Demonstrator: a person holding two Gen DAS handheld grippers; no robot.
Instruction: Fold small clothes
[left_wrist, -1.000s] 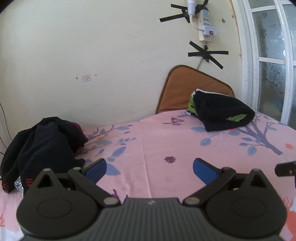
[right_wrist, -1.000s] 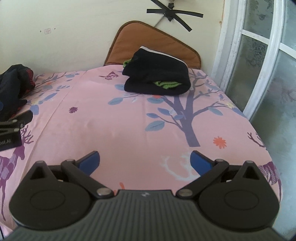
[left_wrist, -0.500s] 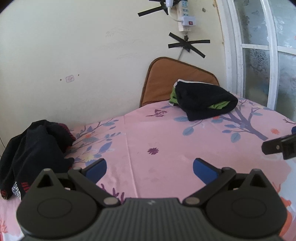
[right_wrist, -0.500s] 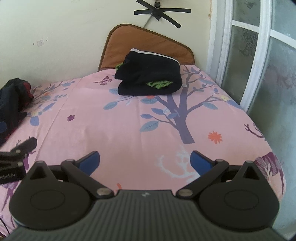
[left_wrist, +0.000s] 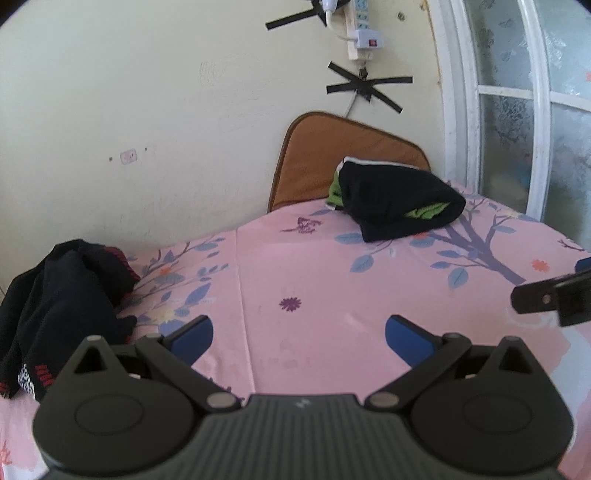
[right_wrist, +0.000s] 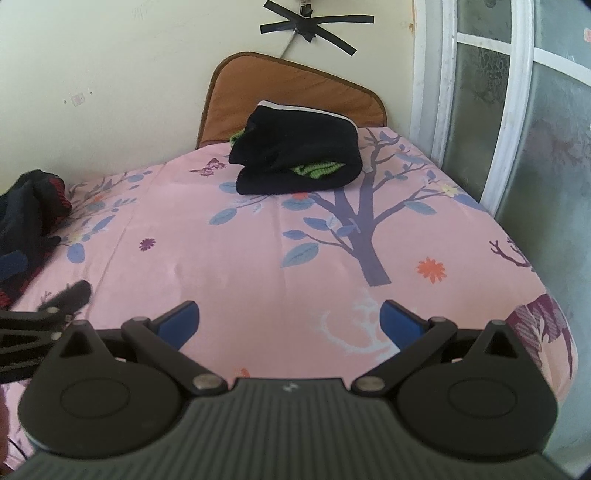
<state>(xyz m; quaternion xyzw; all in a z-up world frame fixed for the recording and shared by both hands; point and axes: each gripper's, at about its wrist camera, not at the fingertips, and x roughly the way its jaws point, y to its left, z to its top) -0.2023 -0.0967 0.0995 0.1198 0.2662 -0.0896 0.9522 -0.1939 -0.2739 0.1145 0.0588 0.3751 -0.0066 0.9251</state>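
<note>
A folded stack of dark clothes with green showing (left_wrist: 399, 201) (right_wrist: 299, 155) lies at the far side of the pink patterned table (left_wrist: 314, 266) (right_wrist: 258, 251). A crumpled heap of black clothes with red trim (left_wrist: 59, 299) (right_wrist: 29, 214) sits at the left. My left gripper (left_wrist: 299, 334) hangs open over the cloth, just right of the heap, holding nothing. My right gripper (right_wrist: 290, 321) is open and empty above the near middle of the table. Each gripper shows at the edge of the other's view.
A brown cushion (left_wrist: 332, 155) (right_wrist: 291, 92) leans on the wall behind the folded stack. A power strip (left_wrist: 360, 33) is taped to the wall. A white-framed frosted window (right_wrist: 517, 110) runs along the right. The table edge drops off at right (right_wrist: 554, 302).
Both grippers have swung and drifted, so the folded stack and heap sit further right in the views. The right gripper's tip has come further into the left view. Both stay open.
</note>
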